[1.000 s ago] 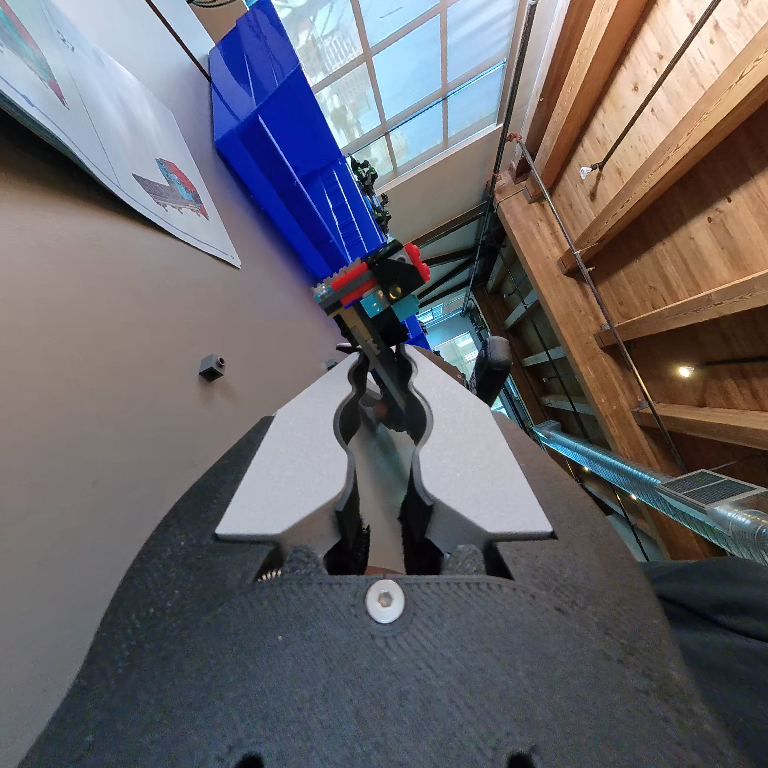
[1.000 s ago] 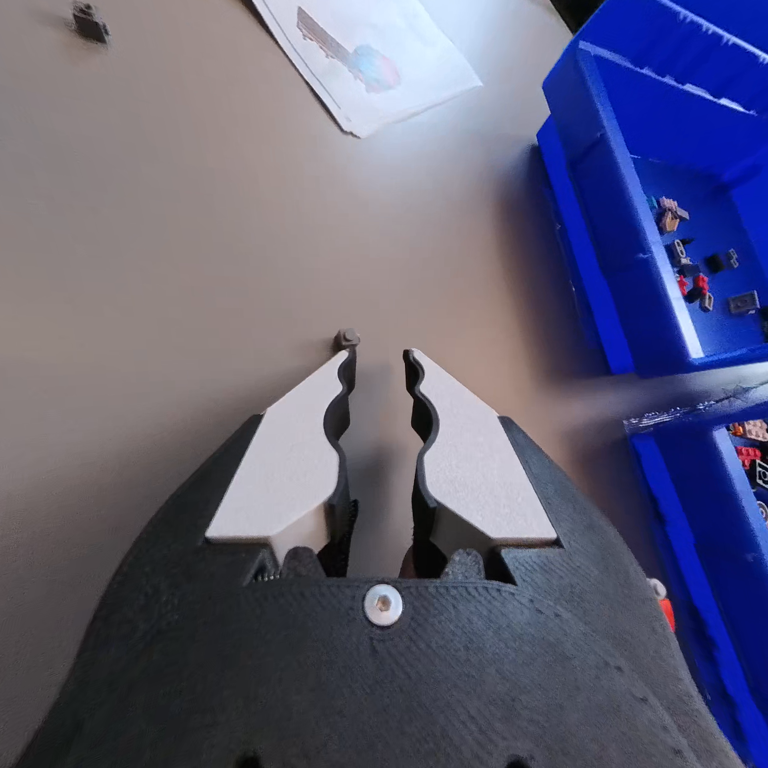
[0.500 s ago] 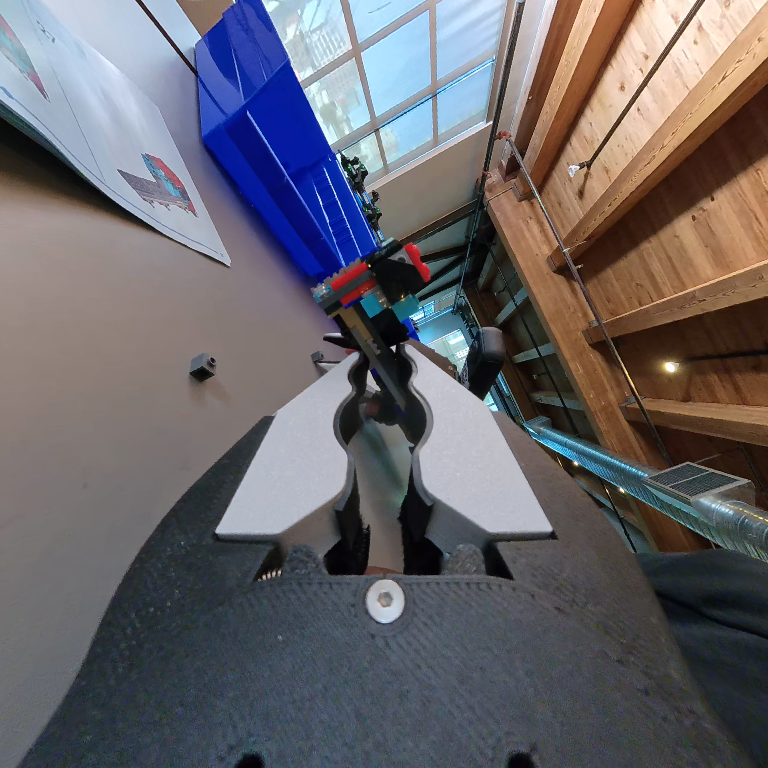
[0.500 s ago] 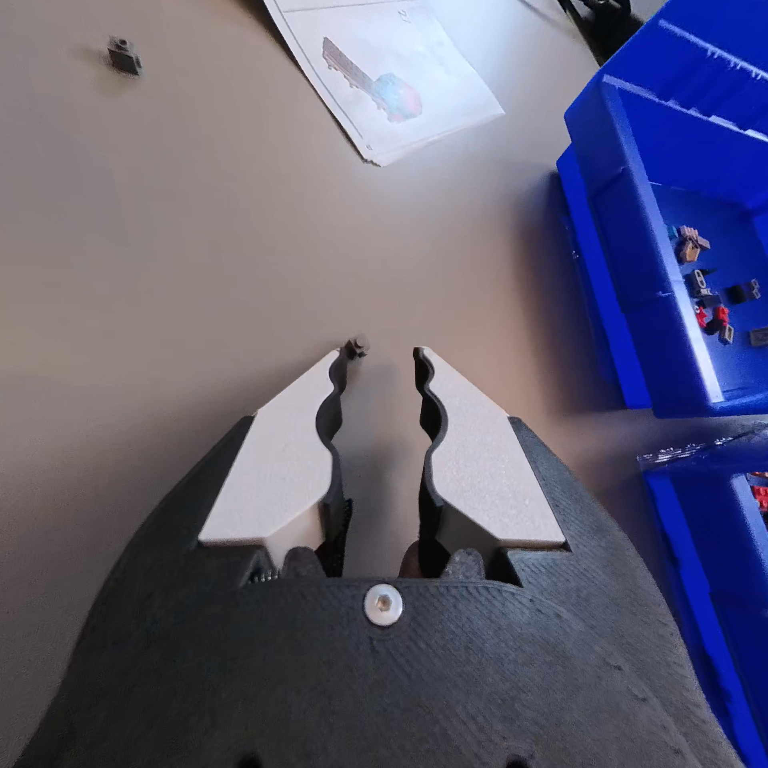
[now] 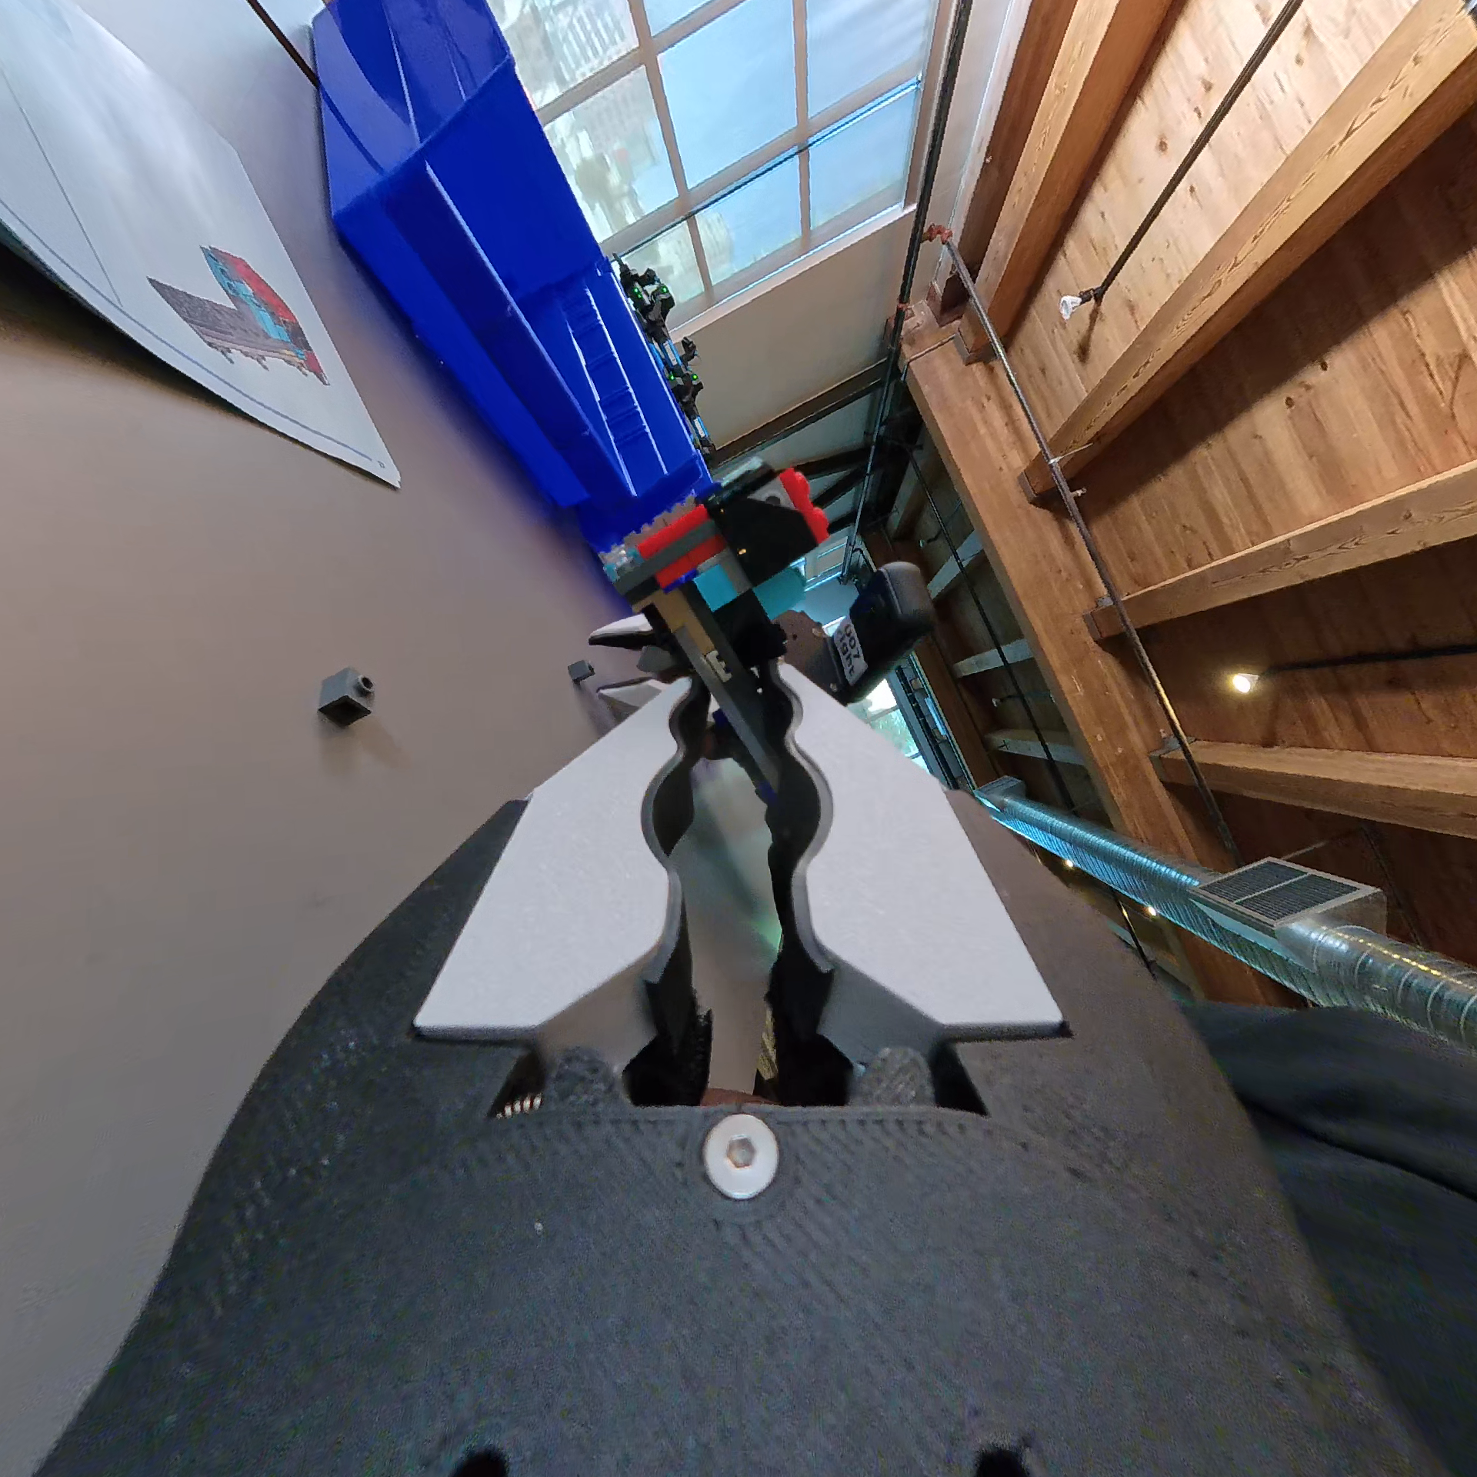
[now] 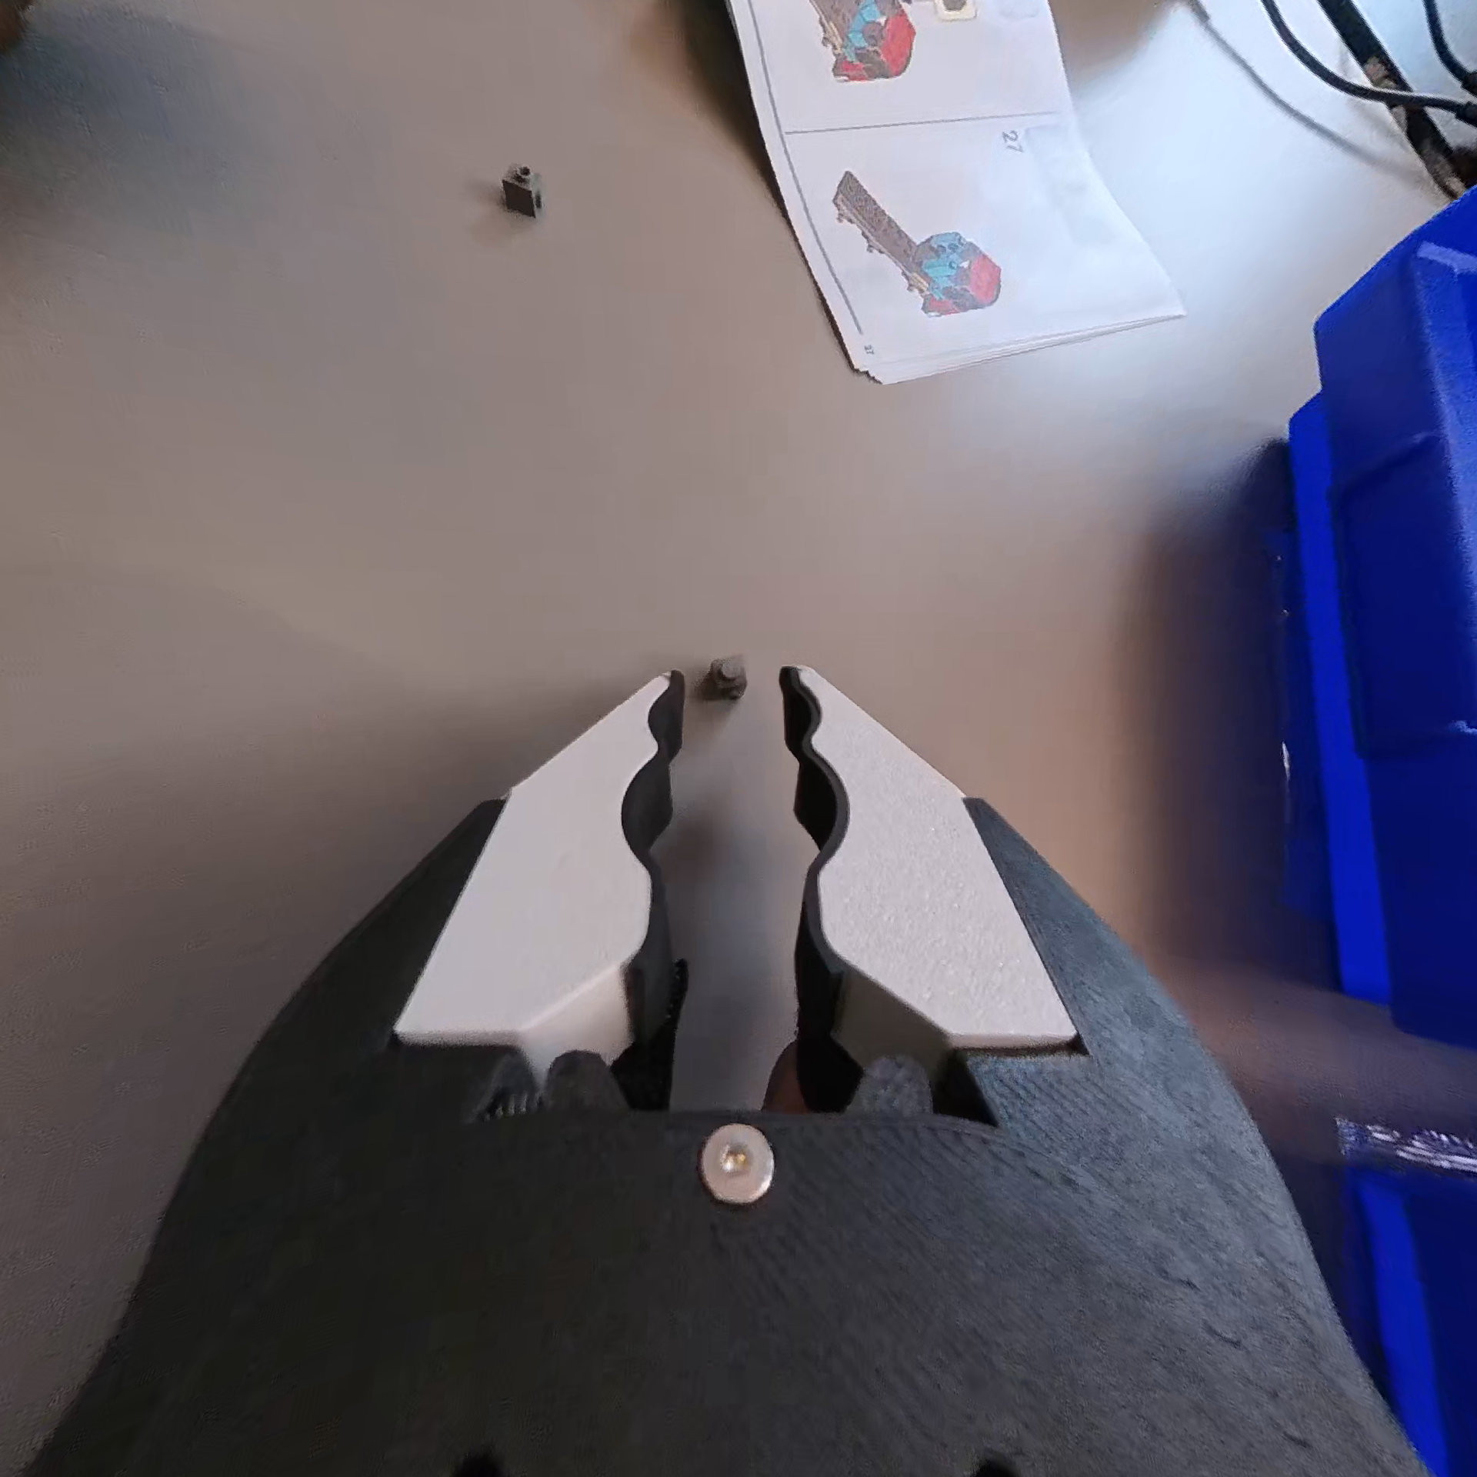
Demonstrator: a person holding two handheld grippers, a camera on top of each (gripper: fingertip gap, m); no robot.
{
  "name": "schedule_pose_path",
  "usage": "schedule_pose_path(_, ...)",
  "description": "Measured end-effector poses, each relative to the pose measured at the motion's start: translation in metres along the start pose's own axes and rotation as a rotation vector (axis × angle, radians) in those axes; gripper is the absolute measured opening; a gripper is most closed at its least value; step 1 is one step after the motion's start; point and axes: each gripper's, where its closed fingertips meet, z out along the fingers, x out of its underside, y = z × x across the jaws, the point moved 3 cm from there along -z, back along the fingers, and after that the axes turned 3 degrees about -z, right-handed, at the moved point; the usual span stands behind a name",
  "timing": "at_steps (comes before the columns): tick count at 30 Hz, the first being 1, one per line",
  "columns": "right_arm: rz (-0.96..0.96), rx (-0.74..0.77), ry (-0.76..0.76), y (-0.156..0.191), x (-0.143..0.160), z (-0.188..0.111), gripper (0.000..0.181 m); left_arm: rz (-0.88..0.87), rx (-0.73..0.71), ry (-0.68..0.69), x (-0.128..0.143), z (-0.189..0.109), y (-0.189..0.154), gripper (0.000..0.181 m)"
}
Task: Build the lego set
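My left gripper (image 5: 734, 694) is shut on the long dark plate of a partly built lego model (image 5: 703, 559) with red, teal and black bricks at its far end, held up off the table. My right gripper (image 6: 731, 675) is open, low over the brown table (image 6: 320, 495), with a small grey one-stud brick (image 6: 723, 679) lying just beyond and between its fingertips. A second small dark grey brick (image 6: 523, 192) lies farther off to the left; it also shows in the left wrist view (image 5: 345, 695). The right gripper's tips (image 5: 631, 639) show behind the model in the left wrist view.
An open instruction booklet (image 6: 951, 184) lies on the table ahead right. Blue parts bins (image 6: 1407, 639) stand along the right edge; they also show in the left wrist view (image 5: 495, 264). Cables (image 6: 1399, 88) lie at the far right corner. Some 20 cm of space lies between my two pairs of fingers.
My right gripper has shifted so the small grey brick, earlier at its left fingertip, now sits between the open tips. The left gripper keeps its hold on the model and has turned slightly.
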Motion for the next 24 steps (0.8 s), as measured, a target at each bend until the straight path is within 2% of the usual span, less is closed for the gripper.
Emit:
schedule_pose_path(5, -0.022, -0.02, 0.025, 0.001, 0.0, 0.008, 0.01, -0.002, 0.005, 0.013, 0.002, 0.001, -0.001, 0.014)
schedule_pose_path(9, -0.053, -0.01, -0.006, 0.003, -0.013, 0.009, 0.01, -0.016, 0.016, 0.019, 0.002, 0.001, -0.001, 0.014)
schedule_pose_path(11, -0.074, -0.026, -0.09, 0.009, -0.041, 0.004, 0.009, -0.027, 0.027, 0.021, 0.003, 0.0, -0.002, 0.013)
schedule_pose_path(14, -0.147, -0.065, -0.229, 0.028, -0.097, -0.006, 0.009, -0.055, 0.053, 0.029, 0.005, 0.001, -0.004, 0.013)
schedule_pose_path(17, -0.231, -0.121, -0.309, 0.052, -0.144, -0.011, 0.009, -0.069, 0.076, 0.043, 0.008, 0.005, -0.006, 0.014)
schedule_pose_path(20, -0.279, -0.131, -0.314, 0.063, -0.166, -0.006, 0.009, -0.069, 0.082, 0.054, 0.011, 0.007, -0.007, 0.014)
schedule_pose_path(24, -0.315, -0.091, -0.266, 0.062, -0.17, 0.005, 0.009, -0.065, 0.082, 0.058, 0.011, 0.006, -0.007, 0.013)
